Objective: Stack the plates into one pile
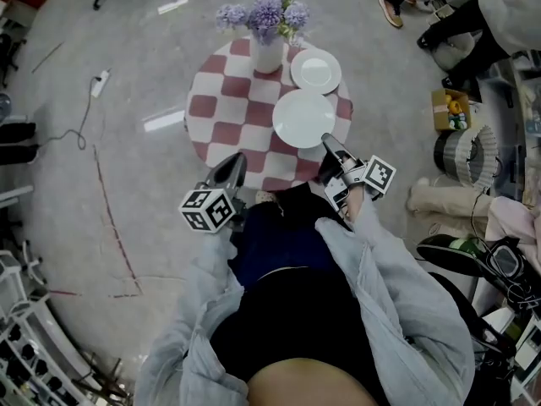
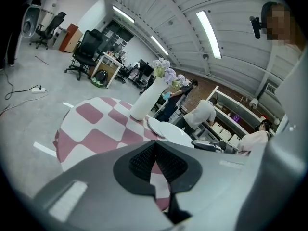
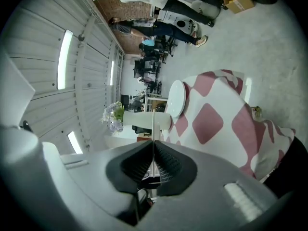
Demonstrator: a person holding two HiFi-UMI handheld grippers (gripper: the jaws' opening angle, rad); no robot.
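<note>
A round table (image 1: 221, 108) with a red-and-white checked cloth carries two white plates. The smaller plate (image 1: 315, 70) lies at the far right of the table, next to the vase. The larger plate (image 1: 302, 117) lies nearer to me, and my right gripper (image 1: 327, 140) is shut on its near rim. In the right gripper view this rim (image 3: 153, 121) runs edge-on as a thin white line between the shut jaws, with the smaller plate (image 3: 176, 98) beyond. My left gripper (image 1: 236, 162) hangs shut and empty over the table's near edge; its view shows both plates (image 2: 172, 132) ahead.
A white vase with purple flowers (image 1: 266, 42) stands at the table's far side beside the smaller plate. A power strip with its cable (image 1: 100, 83) lies on the floor to the left. Boxes, bags and people's feet crowd the right side (image 1: 448, 108).
</note>
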